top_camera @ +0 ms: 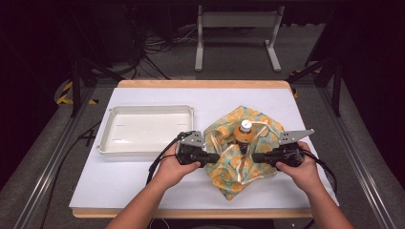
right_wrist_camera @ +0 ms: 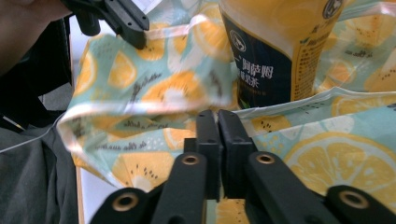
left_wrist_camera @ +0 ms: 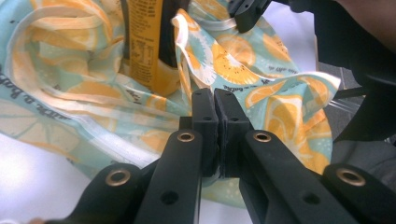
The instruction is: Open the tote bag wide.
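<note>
A cloth [top_camera: 230, 183] printed with orange and lemon slices lies spread on the white table, and a bottle [top_camera: 245, 131] with a white cap stands upright at its middle. My left gripper [top_camera: 215, 156] is shut on the cloth's left edge. My right gripper [top_camera: 256, 156] is shut on the right edge, so the two face each other across the bottle. In the left gripper view the jaws [left_wrist_camera: 215, 105] pinch the cloth [left_wrist_camera: 60, 88] in front of the bottle [left_wrist_camera: 144, 42]. In the right gripper view the jaws [right_wrist_camera: 217, 123] hold a hemmed edge of cloth [right_wrist_camera: 154, 93] below the bottle [right_wrist_camera: 275, 46].
An empty white tray [top_camera: 111, 119] sits on the table left of the cloth, close to my left hand. The table's front edge runs just under my forearms. A metal stand [top_camera: 236, 21] and cables lie on the floor beyond the far edge.
</note>
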